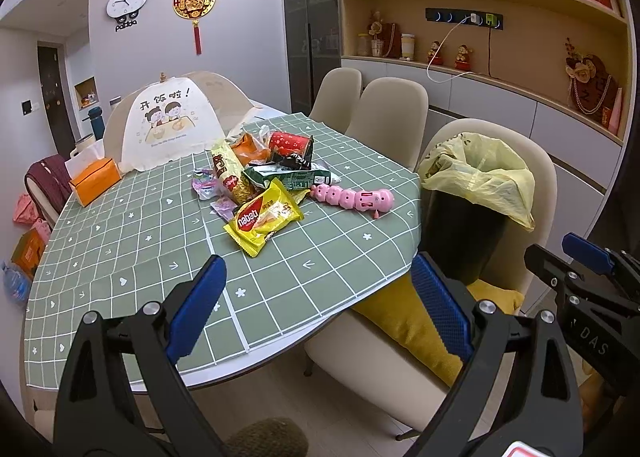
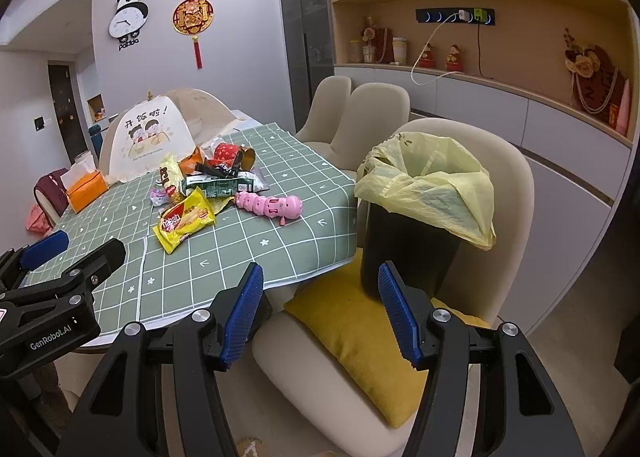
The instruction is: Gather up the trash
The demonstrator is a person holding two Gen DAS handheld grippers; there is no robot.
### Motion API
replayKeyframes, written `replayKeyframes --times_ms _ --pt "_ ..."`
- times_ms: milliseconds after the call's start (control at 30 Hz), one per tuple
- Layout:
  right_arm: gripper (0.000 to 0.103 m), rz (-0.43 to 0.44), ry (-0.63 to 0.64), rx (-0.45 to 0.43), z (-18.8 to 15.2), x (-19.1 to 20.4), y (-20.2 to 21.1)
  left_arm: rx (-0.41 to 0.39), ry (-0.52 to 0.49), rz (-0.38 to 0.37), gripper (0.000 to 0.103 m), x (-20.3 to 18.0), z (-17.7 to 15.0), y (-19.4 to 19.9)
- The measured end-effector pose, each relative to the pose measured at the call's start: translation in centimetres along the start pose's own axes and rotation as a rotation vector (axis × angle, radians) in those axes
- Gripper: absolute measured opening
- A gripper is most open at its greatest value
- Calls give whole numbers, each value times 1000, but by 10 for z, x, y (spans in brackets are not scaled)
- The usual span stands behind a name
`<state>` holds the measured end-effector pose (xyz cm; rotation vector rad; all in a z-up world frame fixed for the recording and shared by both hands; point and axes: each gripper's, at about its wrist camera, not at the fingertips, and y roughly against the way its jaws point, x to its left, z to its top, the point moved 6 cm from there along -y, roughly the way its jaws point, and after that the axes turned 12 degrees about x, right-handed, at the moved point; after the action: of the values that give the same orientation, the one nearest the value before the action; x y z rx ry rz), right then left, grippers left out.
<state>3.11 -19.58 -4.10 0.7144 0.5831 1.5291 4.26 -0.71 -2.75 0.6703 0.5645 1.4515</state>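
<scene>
Green checked table (image 1: 120,257): wrapper pile (image 1: 260,185) beside lined bin (image 2: 416,217); left gripper (image 1: 316,309), right gripper (image 2: 320,313) jaws spread, empty.

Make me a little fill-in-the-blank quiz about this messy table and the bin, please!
1. The black bin stands on a yellow cushion on a ____.
2. The bin is lined with a ____ plastic bag.
3. The toy caterpillar beside the wrappers is ____ in colour.
4. The jaws of both the left gripper and the right gripper stand ____, holding nothing.

Missing words: chair; yellow; pink; open
</scene>
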Motion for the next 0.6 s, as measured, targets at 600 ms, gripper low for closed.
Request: replayKeyframes --times_ms 600 --pt "57 -10 -20 0 0 -6 -3 8 -10 -20 89 -2 0 -7"
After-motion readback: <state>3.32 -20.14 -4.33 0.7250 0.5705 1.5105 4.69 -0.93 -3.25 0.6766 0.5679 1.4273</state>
